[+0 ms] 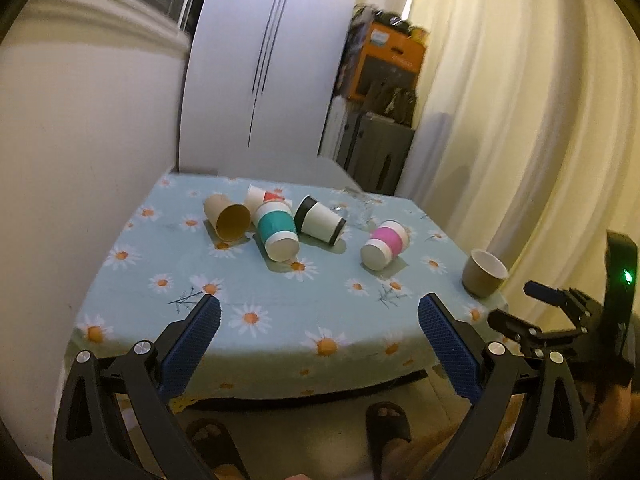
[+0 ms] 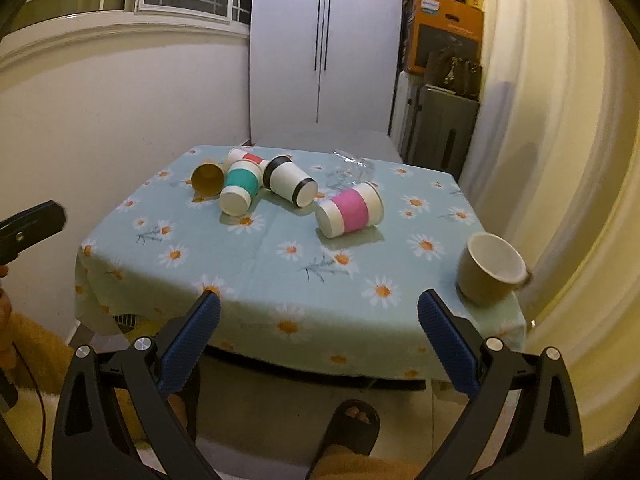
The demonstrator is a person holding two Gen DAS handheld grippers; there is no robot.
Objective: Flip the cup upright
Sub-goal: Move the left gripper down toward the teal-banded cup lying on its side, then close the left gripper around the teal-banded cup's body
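Two grippers, left gripper (image 1: 319, 320) and right gripper (image 2: 319, 318), gaped empty | pink-banded white paper cup (image 2: 349, 209) lay sideways, 12 o'clock | small brown paper cup (image 2: 491, 268) upright, 2 o'clock, daisy tablecloth (image 2: 280, 272).

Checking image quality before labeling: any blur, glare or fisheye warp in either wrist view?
Left wrist view: motion-smeared throughout, with blown-out glare on the wardrobe, and the clear glass is barely readable. Right wrist view: sharper, the pink-banded cup is crisp, and only the brown cup at the table corner is smeared. Both views: warm, dim light, walls and curtain bowed by the lens, dark corners.
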